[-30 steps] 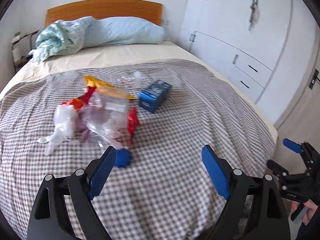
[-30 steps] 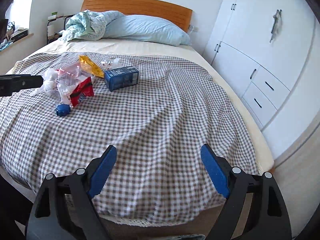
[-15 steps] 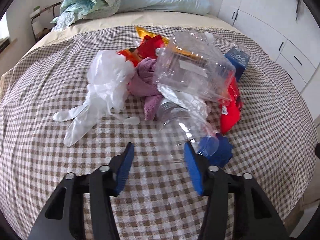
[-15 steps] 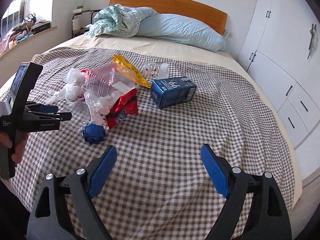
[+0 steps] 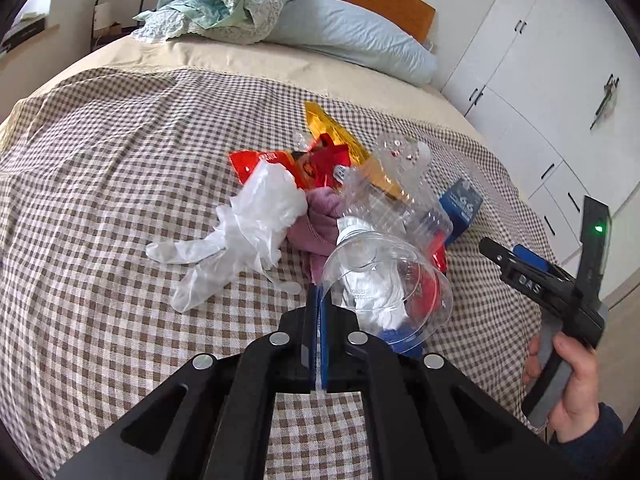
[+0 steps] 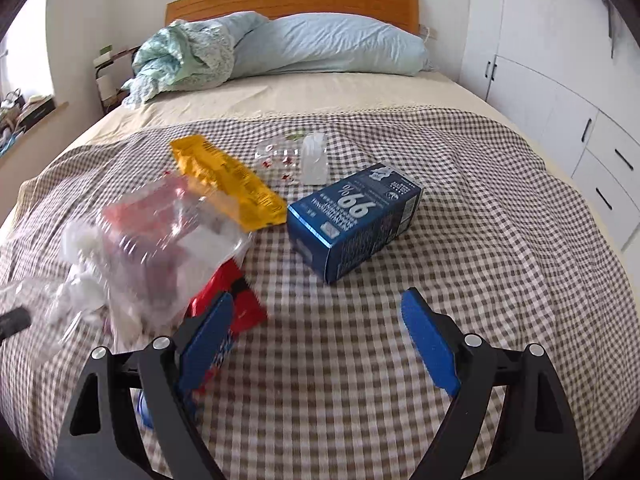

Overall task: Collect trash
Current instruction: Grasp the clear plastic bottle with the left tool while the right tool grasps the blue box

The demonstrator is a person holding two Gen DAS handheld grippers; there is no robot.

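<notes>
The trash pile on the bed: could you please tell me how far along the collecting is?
Nothing looks collected yet; no bag or bin is in view. In hand: the left tongs are shut on the rim of the clear plastic cup. The right tongs are open and empty, short of the blue carton. Left on the checkered blanket: white glove, red wrapper, yellow wrapper, clear bottle and the carton.
</notes>
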